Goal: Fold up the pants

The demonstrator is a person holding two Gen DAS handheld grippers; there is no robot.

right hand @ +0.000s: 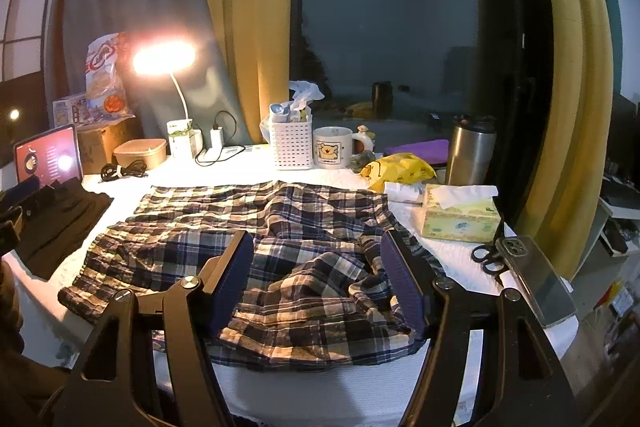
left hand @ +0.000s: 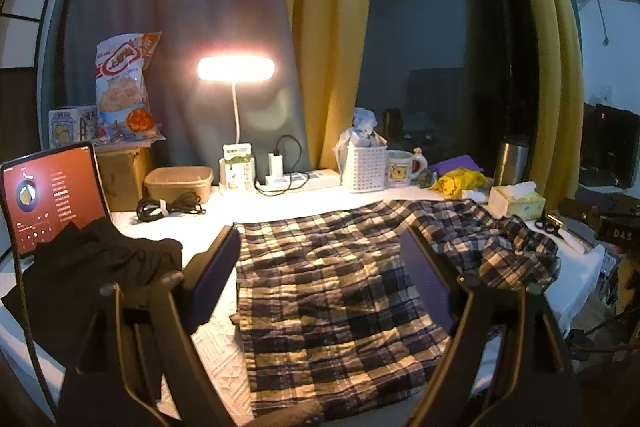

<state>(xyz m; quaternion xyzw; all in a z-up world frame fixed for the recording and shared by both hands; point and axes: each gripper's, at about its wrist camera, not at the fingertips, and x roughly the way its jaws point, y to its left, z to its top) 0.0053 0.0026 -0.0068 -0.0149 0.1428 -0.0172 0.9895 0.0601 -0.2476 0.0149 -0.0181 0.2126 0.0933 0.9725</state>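
Plaid pants in dark blue and cream lie spread across the white table, legs to the left and the bunched waist end to the right. They also show in the right wrist view. My left gripper is open and empty, hovering over the leg part. My right gripper is open and empty, hovering over the rumpled waist end near the table's front edge.
A folded black garment and a tablet sit at left. A lit lamp, power strip, white basket, mug, steel tumbler, tissue box, scissors and phone line the back and right.
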